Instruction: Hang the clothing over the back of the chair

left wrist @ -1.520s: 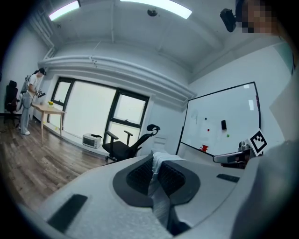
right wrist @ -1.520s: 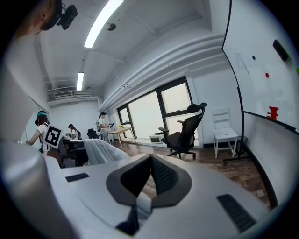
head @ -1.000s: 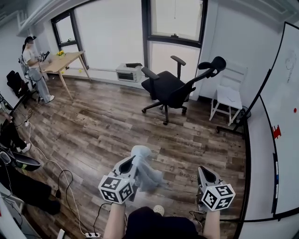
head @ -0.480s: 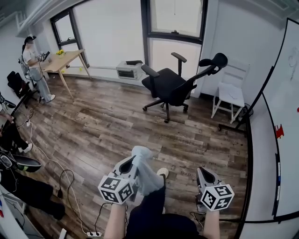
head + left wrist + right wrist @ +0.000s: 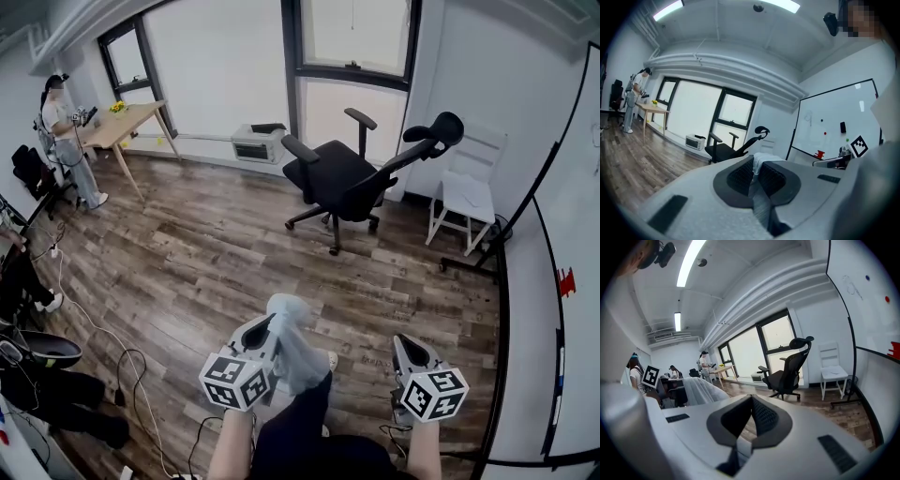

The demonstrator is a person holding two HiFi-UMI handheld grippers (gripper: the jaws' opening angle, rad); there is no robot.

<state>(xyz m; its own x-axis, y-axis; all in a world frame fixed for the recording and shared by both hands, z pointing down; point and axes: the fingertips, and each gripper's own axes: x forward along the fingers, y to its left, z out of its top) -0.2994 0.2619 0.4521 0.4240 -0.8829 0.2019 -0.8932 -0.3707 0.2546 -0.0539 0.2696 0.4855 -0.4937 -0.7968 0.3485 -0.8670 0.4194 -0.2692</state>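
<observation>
A black office chair (image 5: 342, 178) with a tall reclined back (image 5: 412, 150) stands on the wood floor near the windows, well ahead of both grippers. My left gripper (image 5: 272, 323) is shut on a pale blue-grey piece of clothing (image 5: 292, 347), which bunches above the jaws and hangs down beside them. In the left gripper view the cloth (image 5: 764, 157) is pinched between the dark pads of the left gripper (image 5: 757, 164), with the chair (image 5: 733, 147) beyond. My right gripper (image 5: 405, 345) is level with the left one, shut and holding nothing; its own view shows the chair (image 5: 787, 373) ahead.
A white wooden chair (image 5: 464, 197) stands right of the office chair, beside a whiteboard (image 5: 572, 253) on a stand. A white appliance (image 5: 258, 145) sits on the floor under the window. A wooden table (image 5: 127, 122) and a person (image 5: 66, 131) are far left. Cables (image 5: 122, 366) trail at lower left.
Both grippers have been carried forward towards the office chair. A dark trouser leg has swung into view below them. The clothing stays pinched in the left gripper.
</observation>
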